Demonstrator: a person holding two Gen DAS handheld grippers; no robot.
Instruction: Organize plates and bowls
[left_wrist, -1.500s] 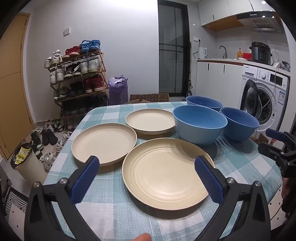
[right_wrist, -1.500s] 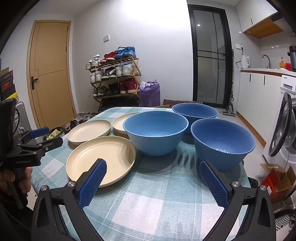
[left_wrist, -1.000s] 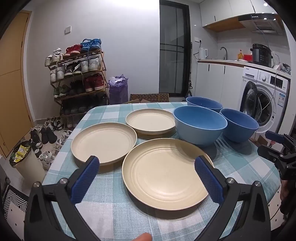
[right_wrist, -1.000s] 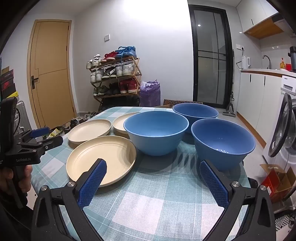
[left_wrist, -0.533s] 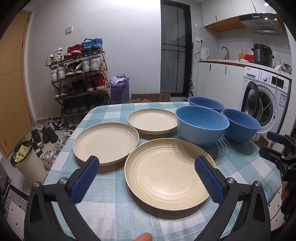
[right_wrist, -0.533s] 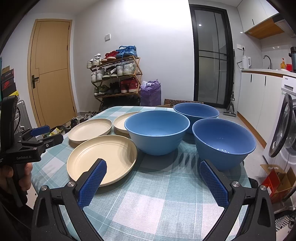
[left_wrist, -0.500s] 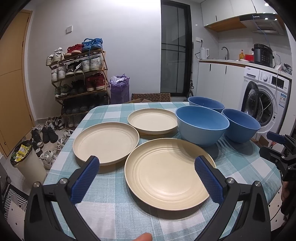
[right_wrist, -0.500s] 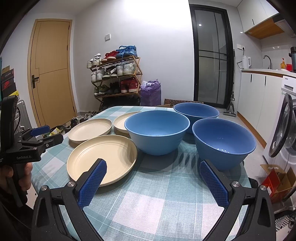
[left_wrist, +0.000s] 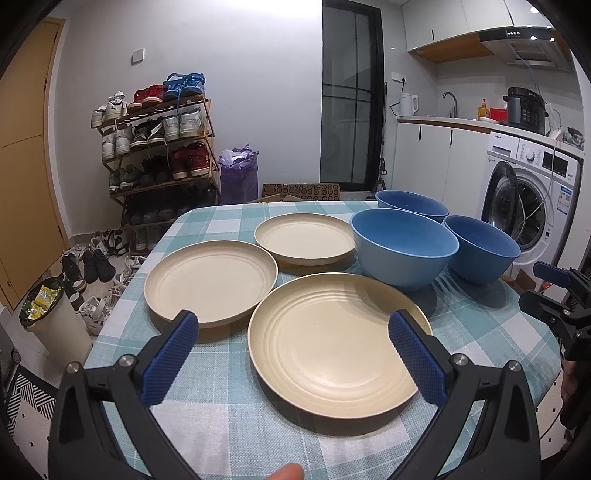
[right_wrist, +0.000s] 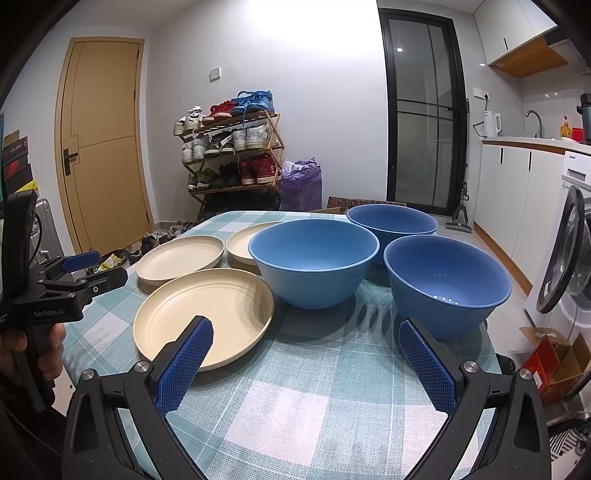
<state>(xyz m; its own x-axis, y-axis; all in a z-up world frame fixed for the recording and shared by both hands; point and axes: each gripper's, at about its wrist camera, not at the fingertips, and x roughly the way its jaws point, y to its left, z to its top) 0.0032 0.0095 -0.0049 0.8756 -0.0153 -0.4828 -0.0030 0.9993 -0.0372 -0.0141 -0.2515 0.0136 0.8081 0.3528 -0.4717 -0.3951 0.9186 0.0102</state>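
Three cream plates lie on the checked tablecloth: a near plate (left_wrist: 338, 343), a left plate (left_wrist: 210, 280) and a far plate (left_wrist: 304, 238). Three blue bowls stand to their right: a middle bowl (left_wrist: 402, 245), a far bowl (left_wrist: 412, 205) and a right bowl (left_wrist: 480, 251). My left gripper (left_wrist: 293, 325) is open, held over the near plate's front rim with nothing in it. My right gripper (right_wrist: 304, 332) is open and empty, low over the cloth in front of the middle bowl (right_wrist: 314, 258) and right bowl (right_wrist: 447, 284). The near plate (right_wrist: 203, 310) lies to its left.
The table (left_wrist: 229, 417) drops off at its left and right edges. A shoe rack (left_wrist: 159, 155), a bin (left_wrist: 51, 317) and loose shoes are on the floor to the left. A washing machine (left_wrist: 532, 206) stands right of the table.
Both views have shifted very slightly; the plates and bowls stand where they were. Both grippers stay open.
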